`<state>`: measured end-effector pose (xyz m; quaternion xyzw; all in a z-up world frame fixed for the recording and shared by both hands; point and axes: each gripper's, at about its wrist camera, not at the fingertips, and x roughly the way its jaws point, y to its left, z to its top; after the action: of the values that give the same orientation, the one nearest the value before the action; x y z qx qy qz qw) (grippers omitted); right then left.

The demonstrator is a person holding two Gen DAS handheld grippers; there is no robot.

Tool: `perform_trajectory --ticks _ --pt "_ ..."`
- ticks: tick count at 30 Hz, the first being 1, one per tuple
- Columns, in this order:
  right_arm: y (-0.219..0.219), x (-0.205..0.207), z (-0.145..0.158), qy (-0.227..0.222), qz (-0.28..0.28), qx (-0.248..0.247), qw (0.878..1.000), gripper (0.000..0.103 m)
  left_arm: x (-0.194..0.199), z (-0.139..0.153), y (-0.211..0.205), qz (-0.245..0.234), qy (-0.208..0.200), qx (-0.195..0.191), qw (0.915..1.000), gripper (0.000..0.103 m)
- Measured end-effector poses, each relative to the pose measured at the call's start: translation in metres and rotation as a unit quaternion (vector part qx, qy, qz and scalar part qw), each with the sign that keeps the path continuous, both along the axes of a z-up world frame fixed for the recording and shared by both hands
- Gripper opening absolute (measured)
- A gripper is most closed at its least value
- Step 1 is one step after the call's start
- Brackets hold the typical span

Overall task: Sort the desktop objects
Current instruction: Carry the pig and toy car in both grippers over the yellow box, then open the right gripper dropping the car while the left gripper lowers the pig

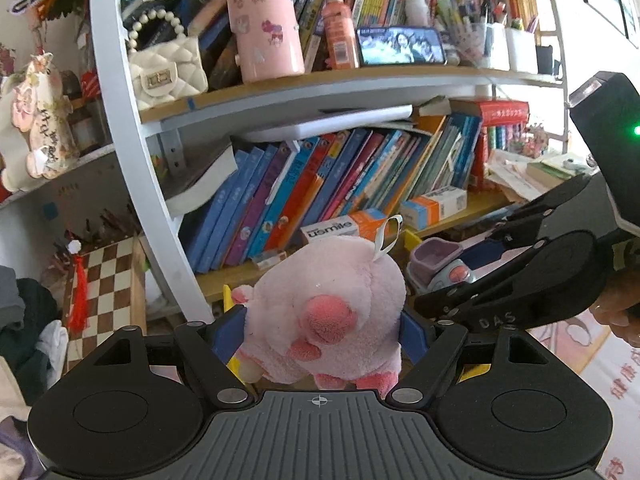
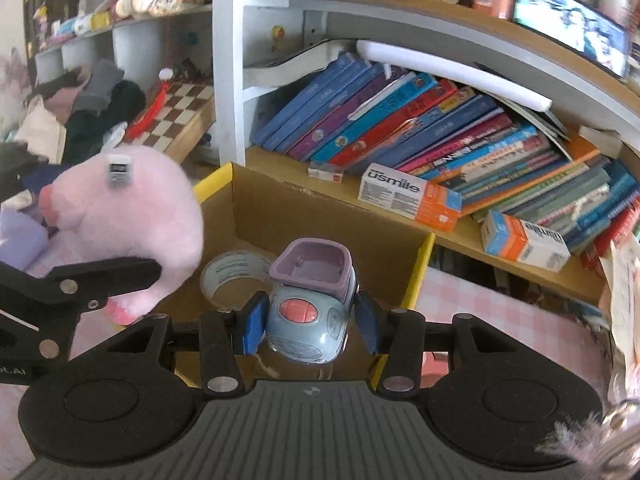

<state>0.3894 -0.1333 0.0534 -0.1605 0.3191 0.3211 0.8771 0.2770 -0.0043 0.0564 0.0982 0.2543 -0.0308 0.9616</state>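
Your left gripper (image 1: 320, 334) holds a pink plush pig (image 1: 324, 312) in the air, its blue pads (image 1: 229, 330) pressed into the toy's flanks from both sides, the snout and feet turned back toward the camera and a white hang loop sticking up from its top. From the right wrist view the same pig (image 2: 128, 224) hangs at the left, over the near left corner of a yellow-edged cardboard box (image 2: 332, 216) that stands on the desk in front of the lower bookshelf.

At centre, a roll of clear tape (image 2: 232, 276) lies on the box floor, just behind and to the left of the toy car.

To the right, your right gripper (image 2: 310, 322) holds a pale blue toy car (image 2: 308, 324) with a lilac open seat and a pink button on its hood; the blue pads touch the car's sides, nose toward the camera, over the box interior. The left wrist view shows that car (image 1: 440, 266) beyond the pig, with the right gripper (image 1: 472, 262) reaching in from the right edge.

Behind, slanted books (image 2: 420, 128) fill the shelf, two orange-and-white usmile cartons (image 2: 408, 196) lying in front of them.
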Motion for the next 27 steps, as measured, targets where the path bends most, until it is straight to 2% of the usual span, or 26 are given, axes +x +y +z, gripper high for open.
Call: perform_trajectory --ticks 10,14,22,27 --pt "0.03 0.036 -0.023 0.003 0.059 -0.063 0.996 0.045 0.041 -0.021 0.006 0.003 0.046 0.014 0.9988 0.08" --pt "0.037 0.047 -0.035 0.013 0.075 -0.09 0.993 0.038 0.056 -0.03 0.008 -0.002 0.064 0.015 0.9978 0.08" --pt "0.051 0.069 -0.061 0.034 0.106 -0.145 0.983 0.037 0.077 -0.049 0.007 -0.021 0.104 0.029 0.994 0.08" --pt "0.055 0.073 -0.066 0.05 0.116 -0.153 0.98 0.037 0.084 -0.06 0.01 -0.029 0.129 0.023 0.991 0.08"
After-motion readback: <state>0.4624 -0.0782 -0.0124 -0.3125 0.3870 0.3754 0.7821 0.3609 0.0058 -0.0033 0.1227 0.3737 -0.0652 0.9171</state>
